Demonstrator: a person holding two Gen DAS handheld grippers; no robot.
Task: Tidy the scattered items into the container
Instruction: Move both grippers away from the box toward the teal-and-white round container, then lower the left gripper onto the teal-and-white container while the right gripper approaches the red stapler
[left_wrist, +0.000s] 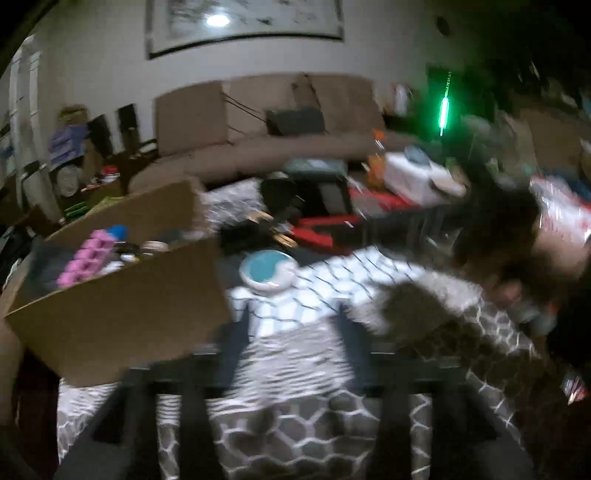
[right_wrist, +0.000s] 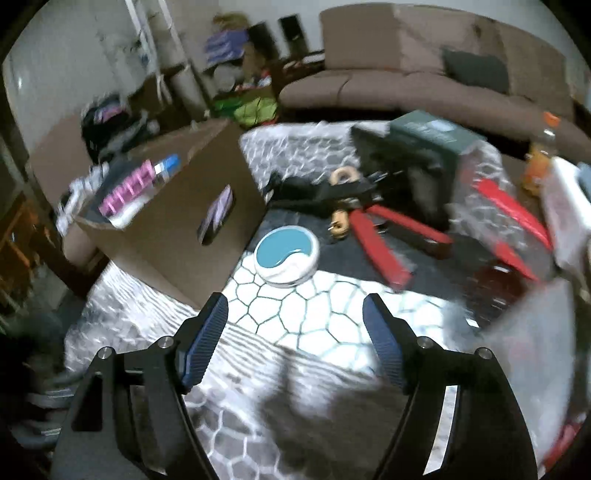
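A brown cardboard box (left_wrist: 122, 306) (right_wrist: 177, 221) stands at the left on a hexagon-patterned cloth (right_wrist: 314, 314), with a pink tray (left_wrist: 86, 258) (right_wrist: 127, 190) and a blue-capped item (right_wrist: 167, 164) inside. A round white-and-teal dish (left_wrist: 267, 273) (right_wrist: 286, 254) lies just right of the box. Red-handled tools (right_wrist: 380, 243), wooden rings (right_wrist: 341, 177) and a dark green box (right_wrist: 436, 133) lie farther back. My left gripper (left_wrist: 295, 325) is blurred, open and empty, over the cloth short of the dish. My right gripper (right_wrist: 295, 314) is open and empty, also short of the dish.
A brown sofa (left_wrist: 258, 122) (right_wrist: 424, 74) runs along the back. A white box (left_wrist: 417, 177) and an orange bottle (right_wrist: 539, 155) stand at the right. A person's dark hair and hand (left_wrist: 517, 251) show at the right of the left wrist view.
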